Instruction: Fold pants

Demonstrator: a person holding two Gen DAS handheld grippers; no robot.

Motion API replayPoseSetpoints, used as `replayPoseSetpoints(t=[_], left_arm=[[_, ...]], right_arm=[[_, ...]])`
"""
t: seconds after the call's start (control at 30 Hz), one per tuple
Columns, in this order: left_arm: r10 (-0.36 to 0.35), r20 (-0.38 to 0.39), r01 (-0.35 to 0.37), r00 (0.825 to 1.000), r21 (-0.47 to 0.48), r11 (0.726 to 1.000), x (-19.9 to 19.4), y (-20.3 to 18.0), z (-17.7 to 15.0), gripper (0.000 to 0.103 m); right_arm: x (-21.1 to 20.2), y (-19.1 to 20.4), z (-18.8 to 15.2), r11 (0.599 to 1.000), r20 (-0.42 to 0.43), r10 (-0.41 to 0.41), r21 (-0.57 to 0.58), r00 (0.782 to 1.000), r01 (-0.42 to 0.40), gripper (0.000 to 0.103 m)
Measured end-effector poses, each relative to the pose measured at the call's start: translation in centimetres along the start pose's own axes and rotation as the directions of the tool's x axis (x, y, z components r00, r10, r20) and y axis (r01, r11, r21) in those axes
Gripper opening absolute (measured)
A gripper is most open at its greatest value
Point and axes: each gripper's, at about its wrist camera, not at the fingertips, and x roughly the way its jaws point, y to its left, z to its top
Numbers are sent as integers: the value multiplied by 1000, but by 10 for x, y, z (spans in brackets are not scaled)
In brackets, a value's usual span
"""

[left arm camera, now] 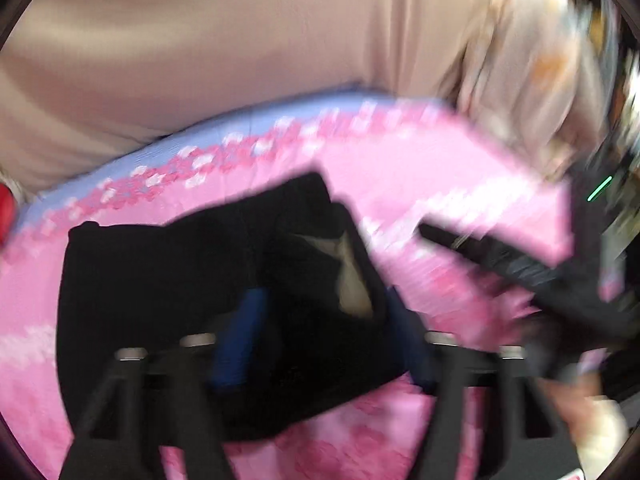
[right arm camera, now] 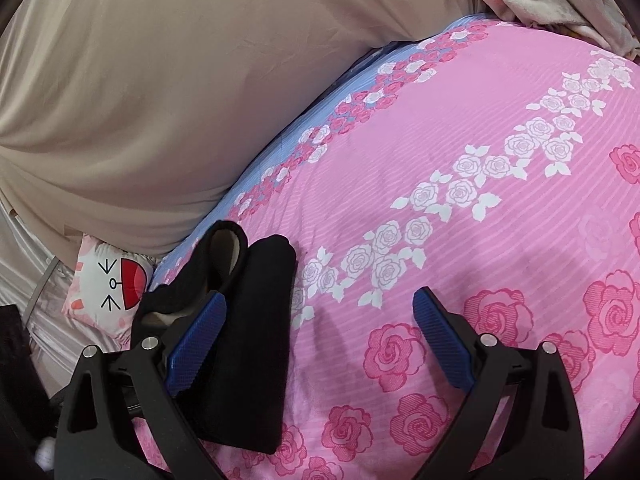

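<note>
**mattk:** Where are we at here? Right wrist view shows the black folded fabric pants [right arm camera: 244, 340] as a compact bundle at lower left of the frame, lying on the pink rose-print bedsheet [right arm camera: 460, 152] of the bed. The right gripper [right arm camera: 320, 344] has its blue-padded fingers [right arm camera: 440, 340] wide apart, nothing between them; the left one sits against the bundle's edge.

**jo_folds:** Looks nearly done to me, probably a final tidy. In the left wrist view, which is really smeared, the pants [left arm camera: 168, 300] fill the centre-left, and the left gripper [left arm camera: 324, 344] seems spread around them, one blue pad visible over the cloth. Can't tell if it's actually pinching anything.

**mattk:** Tips?

**jo_folds:** I'd press the layers flat and square the edges rather than drag, since soft knit slides on a sheet.

**mattk:** Orientation?

**jo_folds:** In the right view the long axis runs bottom-centre up toward the beige cushion [right arm camera: 160, 100], open cuff or waistband end pointing upward.
</note>
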Motion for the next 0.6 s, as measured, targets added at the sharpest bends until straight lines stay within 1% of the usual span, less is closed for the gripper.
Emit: replayPoseSetpoints(t=[0.03,0.07,0.1,0.13,0.17,0.2,0.23,0.27,0.3,0.33,0.37,0.4,0.43,0.47,0.5,0.53,0.57,0.6], left_arm=[[-32,66,35,997,-48,998,-22,14,3,76],[-56,113,64,992,-66,996,-38,25,5,77],[-55,168,70,984,-84,994,-58,41,9,77],[-10,198,31,980,-104,994,-70,54,10,82],[82,213,-54,974,-132,990,-82,72,12,88],[140,206,-110,969,-148,983,-87,83,12,88],[233,170,-202,957,-181,962,-88,104,11,88],[299,121,-269,947,-214,939,-85,125,7,87],[340,65,-315,938,-248,916,-79,144,2,87],[353,-17,-343,935,-289,894,-68,167,-7,87],[334,-87,-344,939,-318,883,-56,186,-17,86],[315,-120,-336,942,-343,877,-49,197,-25,86],[288,-160,-328,944,-375,867,-38,209,-36,86],[278,-185,-331,942,-393,858,-31,216,-44,86],[275,-202,-336,940,-400,853,-24,221,-51,86],[282,-213,-347,935,-399,849,-17,225,-59,90],[280,-211,-345,936,-404,847,-15,227,-63,90],[273,-210,-338,939,-411,847,-12,229,-67,90]], right_arm=[[-1,-1,0,1000,8,2,7,1000,-2,93],[-3,-3,1,1000,14,5,17,1000,-6,93],[-3,-4,1,1000,16,4,24,1000,-4,93],[-4,-4,2,1000,17,-1,26,1000,0,93],[-5,-2,2,1000,23,-6,24,1000,5,93],[-10,10,3,1000,30,5,-10,1000,-4,93],[-12,22,4,999,25,25,-47,999,-24,91],[-14,40,5,994,13,49,-97,999,-48,88],[-14,67,4,983,-13,76,-165,997,-77,86],[-12,92,1,968,-45,103,-223,994,-111,85],[-6,116,-2,951,-82,127,-272,989,-145,82],[4,148,-8,926,-138,159,-323,978,-196,78],[13,169,-14,908,-181,180,-348,967,-234,74],[24,189,-19,891,-225,196,-366,954,-269,72],[41,214,-27,871,-272,206,-386,940,-302,72],[54,231,-33,857,-304,210,-400,929,-325,72],[70,244,-38,845,-338,211,-408,917,-344,72],[94,258,-45,838,-387,199,-410,900,-361,72]])
